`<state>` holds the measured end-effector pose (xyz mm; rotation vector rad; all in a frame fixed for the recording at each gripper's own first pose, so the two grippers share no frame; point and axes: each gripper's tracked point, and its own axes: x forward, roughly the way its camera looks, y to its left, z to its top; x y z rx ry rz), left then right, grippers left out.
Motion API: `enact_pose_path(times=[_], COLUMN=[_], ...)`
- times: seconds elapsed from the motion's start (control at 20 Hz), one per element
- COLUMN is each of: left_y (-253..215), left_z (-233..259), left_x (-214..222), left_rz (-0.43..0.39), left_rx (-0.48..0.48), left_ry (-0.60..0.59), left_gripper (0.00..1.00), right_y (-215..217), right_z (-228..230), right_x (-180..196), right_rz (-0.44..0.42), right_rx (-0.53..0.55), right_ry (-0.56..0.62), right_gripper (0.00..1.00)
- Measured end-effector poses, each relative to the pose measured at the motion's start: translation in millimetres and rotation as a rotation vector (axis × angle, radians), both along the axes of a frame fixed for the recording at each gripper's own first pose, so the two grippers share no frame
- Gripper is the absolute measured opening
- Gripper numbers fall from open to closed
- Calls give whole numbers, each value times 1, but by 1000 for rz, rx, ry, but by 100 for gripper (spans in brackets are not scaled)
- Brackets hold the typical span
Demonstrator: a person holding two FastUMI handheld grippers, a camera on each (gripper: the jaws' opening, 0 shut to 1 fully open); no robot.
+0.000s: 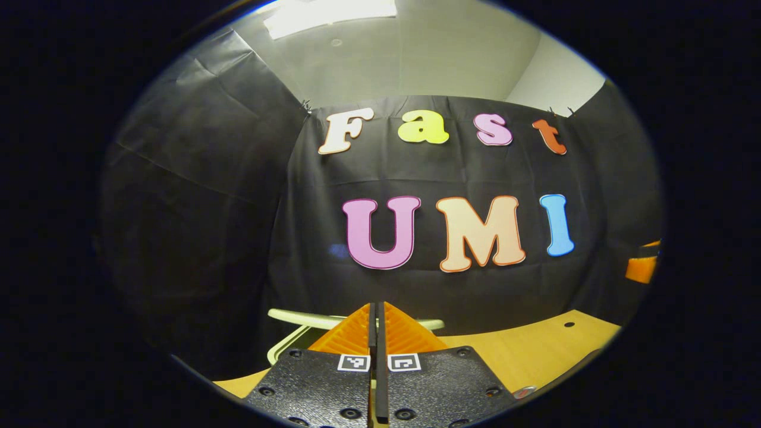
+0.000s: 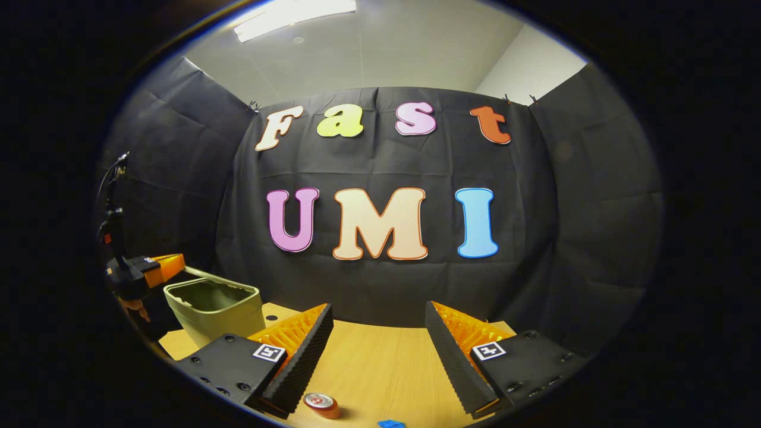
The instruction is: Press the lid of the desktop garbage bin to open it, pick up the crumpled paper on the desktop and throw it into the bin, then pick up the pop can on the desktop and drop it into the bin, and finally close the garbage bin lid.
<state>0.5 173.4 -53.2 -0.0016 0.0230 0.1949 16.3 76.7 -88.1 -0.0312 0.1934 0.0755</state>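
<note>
Bin: on desk, lid open.
Pop can: on desk, below right gripper; not yet binned.
Right gripper: released, empty.
Left gripper: clenched, empty, at bin.
Crumpled paper: location untold.

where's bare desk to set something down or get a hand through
The desk is bare between the right gripper's open fingers, back to the cloth wall. Crowded: far left, where the open bin stands with the left gripper beside it, and the near edge, with the can.
</note>
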Motion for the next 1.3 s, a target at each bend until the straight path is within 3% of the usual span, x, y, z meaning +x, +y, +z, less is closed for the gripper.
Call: enact_pose_path(times=[0.35,0.45,0.6,0.65,0.85,1.3], left_y=[-66,-90,-111,-117,-135,-137], left_z=[19,18,20,20,21,19], left_x=[-6,-8,-13,-15,-27,-48], left_rz=[-86,-131,-152,-154,-156,-124], left_rx=[-21,-21,-7,-5,4,47], left_ry=[-15,-1,5,11,25,73], left_gripper=[4,24,67,66,90,89], right_y=[-34,-41,-47,-49,-51,-50], right_z=[-31,-49,-77,-87,-139,-260], right_x=[-6,-10,-15,-17,-30,-72], right_rz=[41,56,79,89,121,165], right_rx=[-18,-23,-20,-22,-33,-70], right_ry=[66,102,163,180,282,525], right_gripper=[98,98,98,98,98,98])
